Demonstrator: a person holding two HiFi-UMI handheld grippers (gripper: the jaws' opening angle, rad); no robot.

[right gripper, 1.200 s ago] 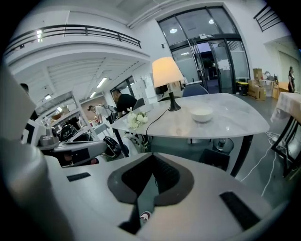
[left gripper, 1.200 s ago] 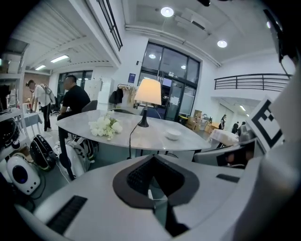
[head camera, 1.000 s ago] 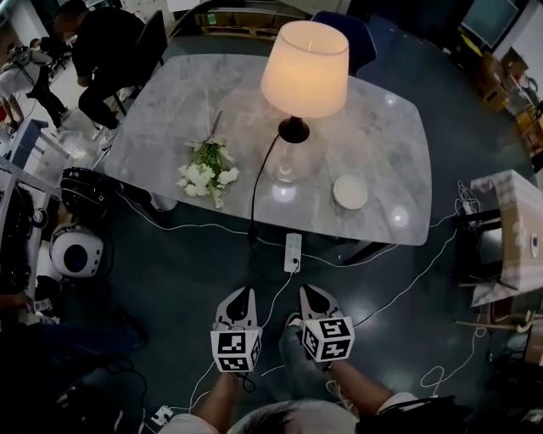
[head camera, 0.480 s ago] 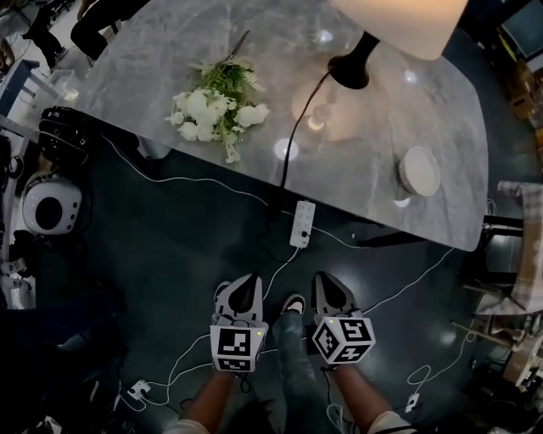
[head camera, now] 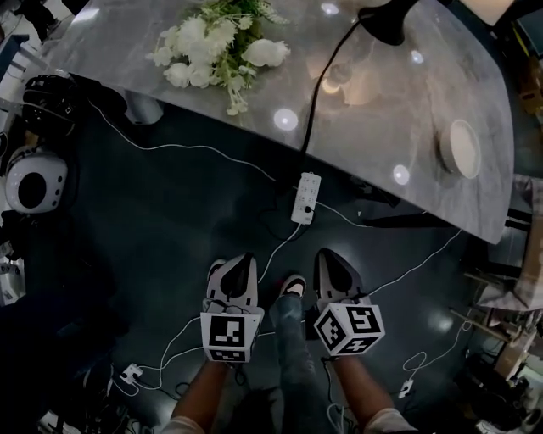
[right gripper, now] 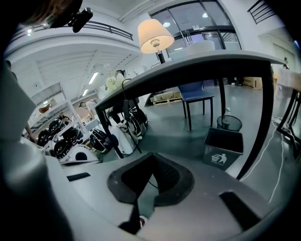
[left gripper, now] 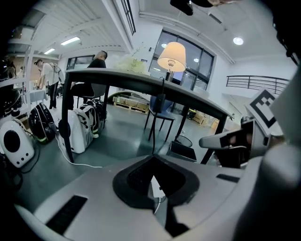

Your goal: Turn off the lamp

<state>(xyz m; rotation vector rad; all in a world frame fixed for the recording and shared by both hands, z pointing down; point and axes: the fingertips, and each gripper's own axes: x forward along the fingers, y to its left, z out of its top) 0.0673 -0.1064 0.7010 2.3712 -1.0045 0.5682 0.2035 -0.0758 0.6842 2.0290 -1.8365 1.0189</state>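
Grey left gripper [head camera: 241, 264]: jaws pressed together, empty
Right gripper [head camera: 333, 263]: jaws together, empty
Lamp [head camera: 383, 21]: one o'clock, well apart from both

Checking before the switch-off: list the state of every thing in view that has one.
lamp: lit, upright on the table.
power strip: lying on the floor, cables running to it.
flowers: lying on the table.
left tongs: shut, empty.
right tongs: shut, empty.

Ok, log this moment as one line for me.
lamp: lit | left gripper: shut, empty | right gripper: shut, empty | power strip: untouched
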